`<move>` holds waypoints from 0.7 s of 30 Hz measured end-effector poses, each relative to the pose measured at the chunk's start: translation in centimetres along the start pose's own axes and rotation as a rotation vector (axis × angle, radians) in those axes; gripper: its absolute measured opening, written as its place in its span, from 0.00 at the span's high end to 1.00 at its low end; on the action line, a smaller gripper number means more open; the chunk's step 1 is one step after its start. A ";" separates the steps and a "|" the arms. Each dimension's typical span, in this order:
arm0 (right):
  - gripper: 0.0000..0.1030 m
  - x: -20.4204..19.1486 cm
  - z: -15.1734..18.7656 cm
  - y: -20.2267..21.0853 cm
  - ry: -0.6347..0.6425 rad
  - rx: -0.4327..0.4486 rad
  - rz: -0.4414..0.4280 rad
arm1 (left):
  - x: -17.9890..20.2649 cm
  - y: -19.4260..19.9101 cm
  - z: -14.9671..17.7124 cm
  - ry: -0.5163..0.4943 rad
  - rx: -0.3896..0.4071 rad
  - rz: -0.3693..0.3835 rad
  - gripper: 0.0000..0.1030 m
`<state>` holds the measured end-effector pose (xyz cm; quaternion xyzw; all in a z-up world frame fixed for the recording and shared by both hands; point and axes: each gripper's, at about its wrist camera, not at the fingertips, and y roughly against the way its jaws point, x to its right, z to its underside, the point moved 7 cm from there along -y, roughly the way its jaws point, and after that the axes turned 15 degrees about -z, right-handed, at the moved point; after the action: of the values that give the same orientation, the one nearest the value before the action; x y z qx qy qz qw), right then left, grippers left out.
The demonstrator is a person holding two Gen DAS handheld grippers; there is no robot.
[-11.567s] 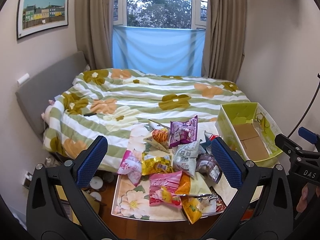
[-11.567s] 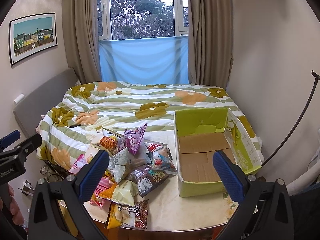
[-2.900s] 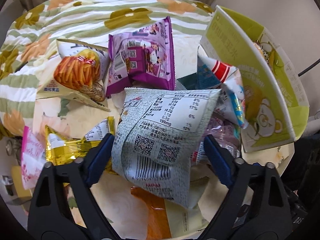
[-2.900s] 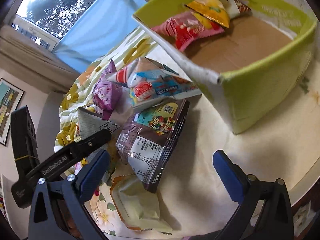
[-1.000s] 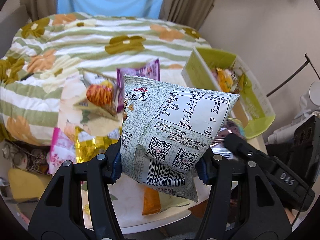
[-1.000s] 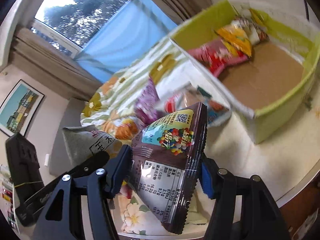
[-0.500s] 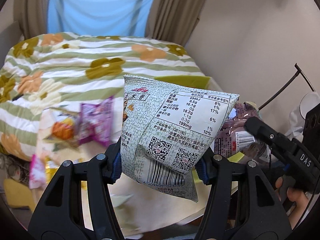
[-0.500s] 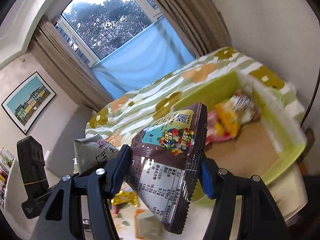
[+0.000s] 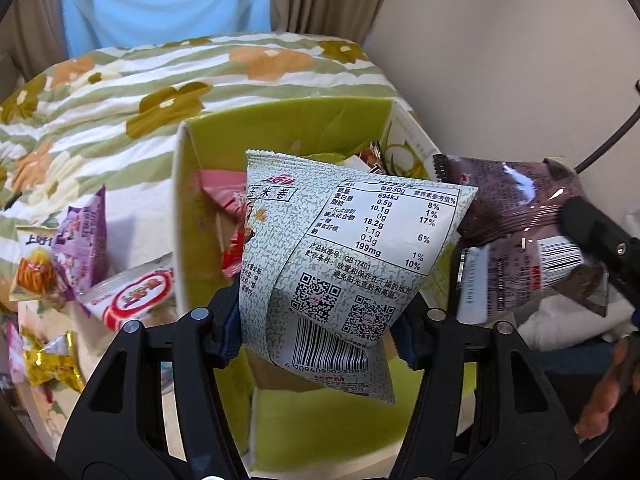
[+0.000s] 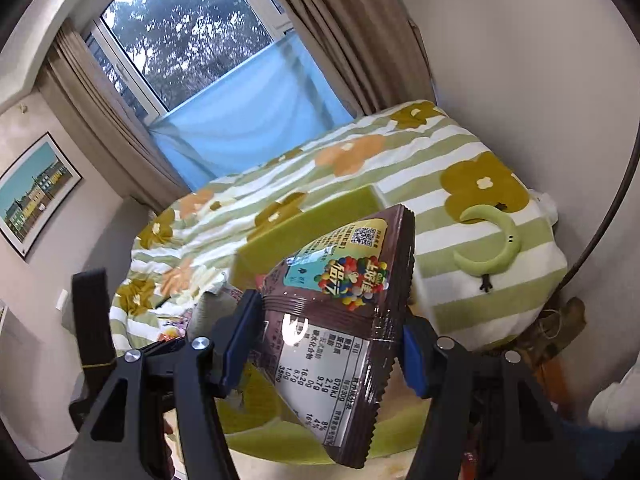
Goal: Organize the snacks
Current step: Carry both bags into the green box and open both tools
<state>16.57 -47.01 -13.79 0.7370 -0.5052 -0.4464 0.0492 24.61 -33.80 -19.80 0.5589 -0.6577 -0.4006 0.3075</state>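
My left gripper (image 9: 318,330) is shut on a grey-green speckled snack bag (image 9: 344,256) and holds it in the air above the green cardboard box (image 9: 182,208). The box holds a pink-red packet (image 9: 224,200) and other snacks at its far end. My right gripper (image 10: 326,350) is shut on a brown candy bag (image 10: 340,320), also held above the box (image 10: 304,220). The brown bag shows at the right of the left wrist view (image 9: 520,236). The grey bag is partly visible behind the left finger in the right wrist view (image 10: 210,316).
Loose snacks lie on the floral table left of the box: a purple bag (image 9: 82,240), a red-and-white bag (image 9: 136,294), an orange chip bag (image 9: 34,268), a gold packet (image 9: 52,360). A bed with a striped floral quilt (image 9: 140,80) stands behind. A wall is at right.
Both grippers have carried their bags rightwards from over the snack pile to above the green box. The box now fills the middle of the left wrist view.
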 end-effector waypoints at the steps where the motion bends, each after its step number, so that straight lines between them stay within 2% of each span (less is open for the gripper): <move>1: 0.43 0.4 -0.1 0.0 0.005 -0.007 0.004 | 0.3 -0.3 0.1 -0.007 -0.006 -0.026 0.18; 2: 0.43 0.8 -0.2 -0.1 0.008 -0.014 0.008 | 0.3 -0.4 0.2 -0.007 -0.006 -0.056 0.01; 10: 0.43 2.1 -0.1 -1.5 0.042 -0.065 0.010 | -1.0 0.2 1.4 0.015 -0.047 -0.035 0.01; 18: 0.43 0.6 0.9 -4.1 0.069 -0.152 -0.022 | -3.6 1.5 2.1 0.036 -0.025 -0.023 0.01; 21: 0.43 0.4 0.7 -5.7 0.094 -0.185 -0.006 | -4.5 1.6 2.0 0.036 -0.023 -0.030 0.01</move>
<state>20.11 -44.28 -17.46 0.7509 -0.4568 -0.4561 0.1395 22.92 -28.96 -19.16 0.5724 -0.6387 -0.4027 0.3197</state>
